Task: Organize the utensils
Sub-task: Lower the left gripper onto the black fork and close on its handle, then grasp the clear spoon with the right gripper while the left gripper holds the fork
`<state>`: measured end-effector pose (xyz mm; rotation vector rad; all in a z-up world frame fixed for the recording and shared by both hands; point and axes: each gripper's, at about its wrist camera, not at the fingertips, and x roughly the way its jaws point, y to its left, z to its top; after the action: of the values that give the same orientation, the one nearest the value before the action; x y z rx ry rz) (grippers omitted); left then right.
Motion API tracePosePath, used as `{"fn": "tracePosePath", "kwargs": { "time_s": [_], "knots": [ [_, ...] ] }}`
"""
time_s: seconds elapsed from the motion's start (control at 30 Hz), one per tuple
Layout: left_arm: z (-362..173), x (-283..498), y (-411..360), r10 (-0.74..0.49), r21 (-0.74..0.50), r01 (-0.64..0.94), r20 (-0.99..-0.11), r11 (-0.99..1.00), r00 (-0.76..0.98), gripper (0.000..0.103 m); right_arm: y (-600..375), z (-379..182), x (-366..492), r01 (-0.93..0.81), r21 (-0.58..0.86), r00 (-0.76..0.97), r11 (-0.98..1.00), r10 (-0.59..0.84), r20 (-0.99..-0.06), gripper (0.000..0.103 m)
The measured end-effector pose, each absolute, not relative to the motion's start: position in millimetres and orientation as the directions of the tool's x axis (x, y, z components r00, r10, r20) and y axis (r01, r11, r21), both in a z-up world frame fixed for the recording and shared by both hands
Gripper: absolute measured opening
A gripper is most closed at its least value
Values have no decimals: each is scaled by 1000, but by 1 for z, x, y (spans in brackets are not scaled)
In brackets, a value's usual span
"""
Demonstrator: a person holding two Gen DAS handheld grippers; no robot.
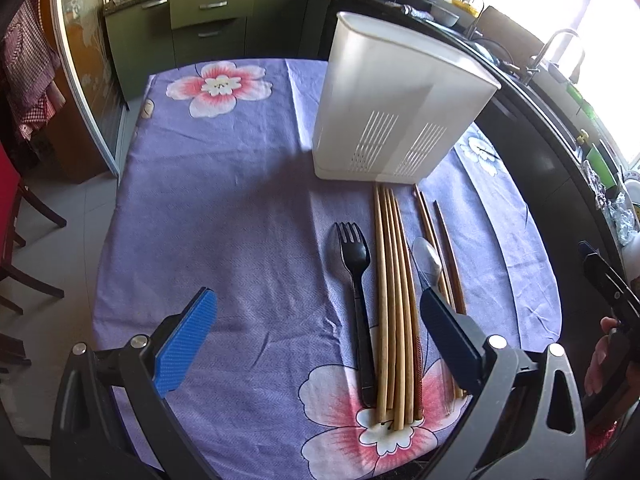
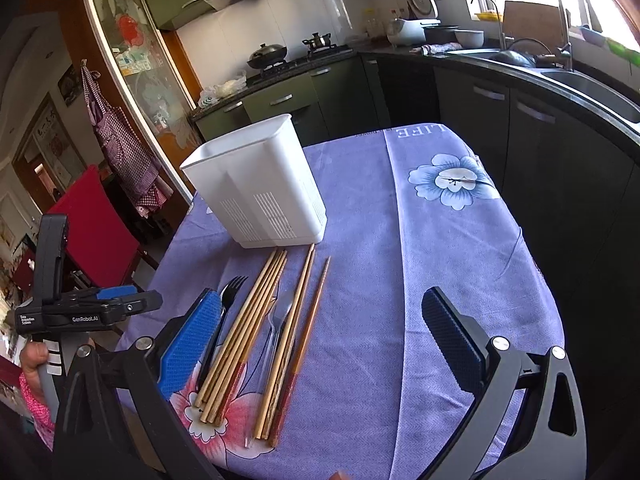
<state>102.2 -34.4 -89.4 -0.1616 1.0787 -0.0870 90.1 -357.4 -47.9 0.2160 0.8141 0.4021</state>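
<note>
Fingers (image 1: 188, 344) of both grippers spread wide, holding nothing; black fork (image 1: 356, 280), chopsticks (image 1: 394, 312) and clear spoon (image 1: 428, 260) lie near the counter's front edge before the white holder (image 1: 392, 108); pinching one chopstick could scatter its close-packed neighbours

Daylight floods in from the window (image 1: 592, 12) at right, blown out to white glare in both views. The holder (image 1: 396, 100) throws a soft shadow leftward across the cloth (image 1: 224, 208). Fisheye distortion bends the cabinets (image 2: 500, 120) and darkens the corners; the centre is sharp, the edges slightly smeared.
</note>
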Motion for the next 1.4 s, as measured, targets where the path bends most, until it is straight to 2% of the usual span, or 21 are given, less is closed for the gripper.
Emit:
{"fn": "tracePosePath", "kwargs": {
  "time_s": [0.07,0.13,0.2,0.33,0.4,0.5,0.57,0.77,0.83,0.9,0.93,0.97,1.1,1.33,1.4],
  "knots": [
    [-98,112,-44,-129,-145,-2,-889,989,439,95,-359,-54,93,-262,351,596,899,437,-674,99],
    [-106,120,-53,-110,-117,8,-907,993,407,85,-359,-60,95,-256,365,569,895,445,-691,99],
    [-116,128,-62,-94,-94,18,-925,995,369,69,-359,-65,98,-250,368,556,896,444,-703,99],
    [-131,140,-72,-77,-73,24,-946,997,315,59,-359,-67,98,-254,373,551,893,450,-703,99],
    [-135,145,-71,-72,-72,11,-952,997,299,48,-360,-66,98,-253,369,553,894,447,-703,99],
    [-141,150,-71,-62,-64,3,-956,998,286,45,-360,-63,97,-251,363,556,897,440,-704,99],
    [-143,151,-72,-63,-63,7,-960,998,274,38,-360,-63,97,-251,362,557,898,440,-705,99],
    [-145,148,-84,-58,-51,34,-962,998,266,38,-356,-61,97,-258,349,556,901,434,-709,99],
    [-145,149,-89,-48,-39,38,-962,999,269,34,-354,-62,97,-261,340,553,903,429,-714,99],
    [-145,150,-93,-47,-37,43,-962,998,269,24,-352,-63,97,-267,335,547,903,429,-719,99],
    [-145,150,-95,-48,-36,51,-962,998,268,14,-350,-63,98,-270,330,544,905,426,-723,99],
    [-145,151,-96,-52,-38,56,-962,998,266,9,-349,-63,97,-272,321,544,907,421,-726,99],
    [-145,153,-97,-66,-52,57,-961,997,270,9,-339,-63,100,-294,302,525,907,418,-741,99],
    [-129,149,-67,-61,-62,9,-942,998,331,9,-300,-70,116,-389,356,392,850,502,-771,99],
    [-124,145,-60,-60,-66,-4,-936,998,346,9,-284,-76,119,-408,361,342,838,507,-791,87]
  ]
}}
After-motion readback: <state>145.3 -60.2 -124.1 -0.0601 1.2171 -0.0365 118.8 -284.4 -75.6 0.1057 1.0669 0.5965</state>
